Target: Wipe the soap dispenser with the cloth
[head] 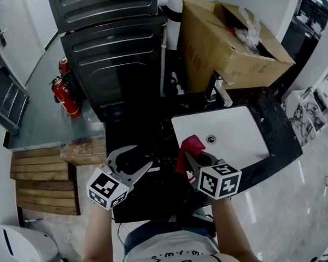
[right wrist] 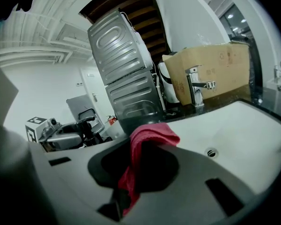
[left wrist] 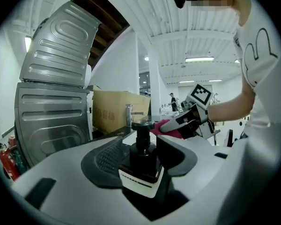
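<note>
The soap dispenser [left wrist: 143,161], a black pump bottle with a white band, stands between the jaws of my left gripper [left wrist: 143,146]. The jaws are spread, and a gap shows beside the left pad. In the head view the dispenser [head: 130,154] is a dark shape inside the left gripper [head: 134,158], on the black counter left of the sink. My right gripper [head: 192,156] is shut on a red cloth [head: 190,145] at the sink's front left corner, close to the right of the dispenser. The cloth [right wrist: 147,139] bunches up out of the right gripper [right wrist: 140,168].
A white sink basin [head: 246,130] with a chrome faucet [head: 218,89] lies to the right. An open cardboard box [head: 229,42] stands behind it. Dark steel appliances [head: 115,48] rise at the back left. A red fire extinguisher [head: 65,94] and wooden pallets [head: 44,179] are on the floor.
</note>
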`<state>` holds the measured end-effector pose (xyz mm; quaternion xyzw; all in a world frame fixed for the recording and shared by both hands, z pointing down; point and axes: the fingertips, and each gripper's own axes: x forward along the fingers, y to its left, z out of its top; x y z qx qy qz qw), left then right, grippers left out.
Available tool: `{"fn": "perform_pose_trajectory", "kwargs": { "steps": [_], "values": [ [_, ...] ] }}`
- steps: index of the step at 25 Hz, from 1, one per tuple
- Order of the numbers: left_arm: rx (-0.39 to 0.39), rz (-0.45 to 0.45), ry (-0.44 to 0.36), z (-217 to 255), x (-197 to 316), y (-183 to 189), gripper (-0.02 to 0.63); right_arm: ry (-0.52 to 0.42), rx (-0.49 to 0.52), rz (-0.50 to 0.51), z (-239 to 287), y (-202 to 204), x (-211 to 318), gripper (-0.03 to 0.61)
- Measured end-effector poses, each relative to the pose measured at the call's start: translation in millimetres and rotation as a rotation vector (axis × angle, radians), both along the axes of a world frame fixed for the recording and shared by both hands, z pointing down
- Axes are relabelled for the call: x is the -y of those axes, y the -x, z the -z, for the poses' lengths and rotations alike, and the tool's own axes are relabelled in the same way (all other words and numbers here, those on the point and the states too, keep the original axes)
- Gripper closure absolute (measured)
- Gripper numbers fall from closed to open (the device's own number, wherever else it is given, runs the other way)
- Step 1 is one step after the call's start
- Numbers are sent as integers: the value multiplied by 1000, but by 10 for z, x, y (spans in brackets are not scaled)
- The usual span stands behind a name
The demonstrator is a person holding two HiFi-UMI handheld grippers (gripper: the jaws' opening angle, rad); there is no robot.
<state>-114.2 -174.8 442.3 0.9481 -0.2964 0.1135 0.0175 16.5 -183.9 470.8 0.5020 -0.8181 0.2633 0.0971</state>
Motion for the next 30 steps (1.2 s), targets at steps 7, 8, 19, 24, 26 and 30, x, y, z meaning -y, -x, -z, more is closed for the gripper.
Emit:
{"fn": "perform_pose_trajectory", "kwargs": {
  "steps": [7,8,19,24,26,30],
  "values": [
    [-40,285,9,17,118,-121,427,7,1,5,-40,56,15,526],
    [-40,322,16,23,124,-117,453,7,2,4,-42,59,17,526],
    [-525,360,157,116,192,166,499,-11,3,15,21,114,49,526],
    [-656,419,226,51,214,451,502,-27,7,70,83,256,42,526],
    [-649,423,231,34,179,484,502,-35,11,121,136,407,8,526],
    [-646,448,243,-17,133,540,503,-72,17,239,293,789,-90,526]
  ]
}}
